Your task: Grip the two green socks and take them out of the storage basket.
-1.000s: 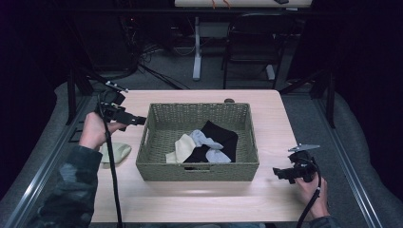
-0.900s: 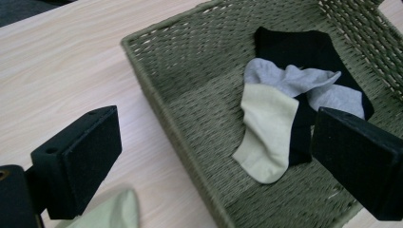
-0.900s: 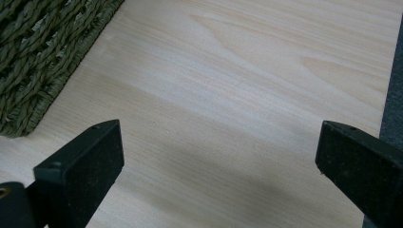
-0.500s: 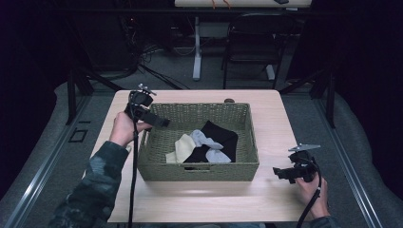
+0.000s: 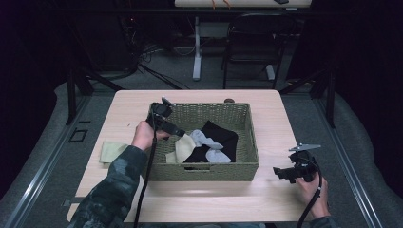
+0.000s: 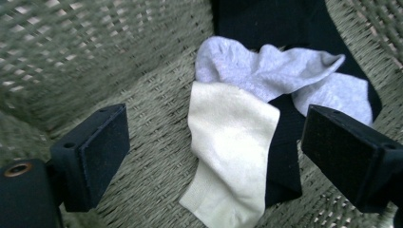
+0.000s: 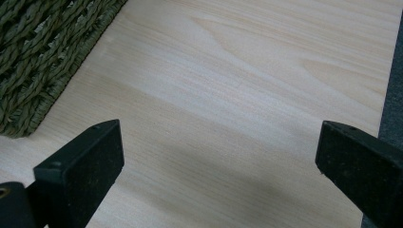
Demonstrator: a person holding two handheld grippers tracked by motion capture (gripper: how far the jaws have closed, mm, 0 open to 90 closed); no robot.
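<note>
A green wicker basket (image 5: 247, 137) sits mid-table and holds several socks: a cream sock (image 6: 228, 147), a grey sock (image 6: 266, 71) and black ones (image 6: 285, 161). My left gripper (image 5: 179, 132) reaches over the basket's left wall and hangs open just above the cream sock (image 5: 184, 148); in the left gripper view its jaws stand wide apart on either side of that sock, touching nothing. My right gripper (image 5: 280, 173) rests low over bare table right of the basket, open and empty, with the basket corner (image 7: 43, 57) at its left.
A pale cream sock (image 5: 110, 152) lies flat on the table left of the basket, beside the person's left forearm. A small dark knob (image 5: 229, 100) sits behind the basket. The table's right edge (image 7: 387, 71) runs close to the right gripper.
The left gripper has swung from the table's left side rightward and forward, over the basket's left wall and down toward the cream sock. The right gripper has stayed put.
</note>
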